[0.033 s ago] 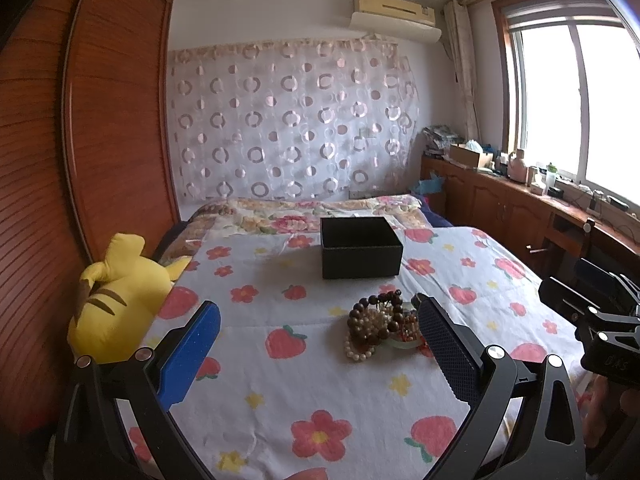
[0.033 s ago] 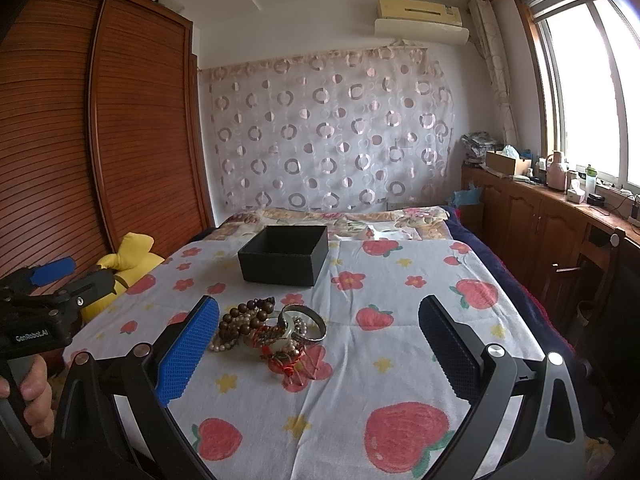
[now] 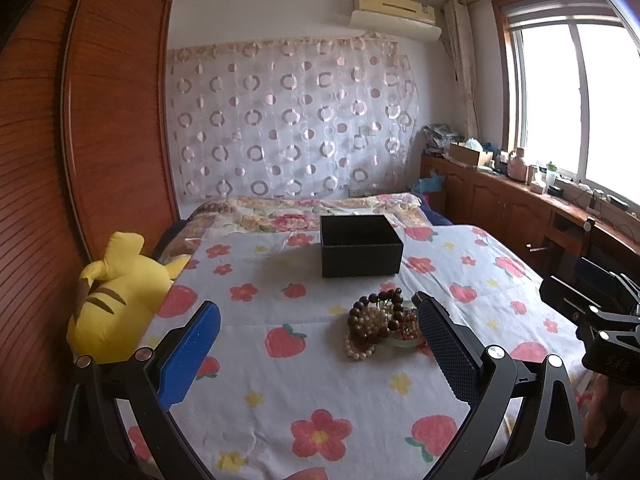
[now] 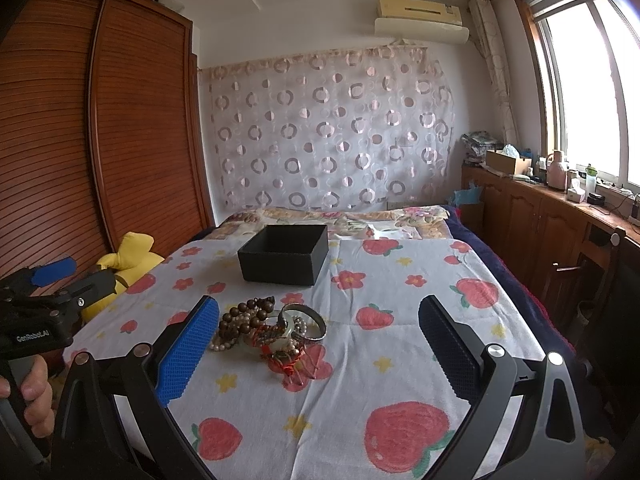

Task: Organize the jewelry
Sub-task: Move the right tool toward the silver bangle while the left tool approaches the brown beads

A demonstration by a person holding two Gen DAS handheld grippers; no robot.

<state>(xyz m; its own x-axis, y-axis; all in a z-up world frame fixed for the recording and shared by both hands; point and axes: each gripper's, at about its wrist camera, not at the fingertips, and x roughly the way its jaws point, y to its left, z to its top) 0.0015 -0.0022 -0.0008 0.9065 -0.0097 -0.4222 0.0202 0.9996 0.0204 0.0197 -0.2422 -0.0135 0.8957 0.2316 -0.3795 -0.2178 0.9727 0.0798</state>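
A heap of jewelry (image 3: pixel 380 326) lies on the strawberry-print bedsheet: dark wooden bead bracelets, a pearl string, a silver bangle (image 4: pixel 304 322) and red pieces. It shows in the right wrist view too (image 4: pixel 268 330). An open black box (image 3: pixel 360 245) stands behind it, also seen in the right wrist view (image 4: pixel 285 254). My left gripper (image 3: pixel 318 344) is open and empty, the heap just inside its right finger. My right gripper (image 4: pixel 318 344) is open and empty, the heap just inside its left finger.
A yellow plush toy (image 3: pixel 116 300) lies at the bed's left edge by the wooden wardrobe (image 3: pixel 100 140). A wooden cabinet (image 4: pixel 532 220) with clutter runs under the window on the right. The other gripper shows at each view's side (image 3: pixel 600 328) (image 4: pixel 44 308).
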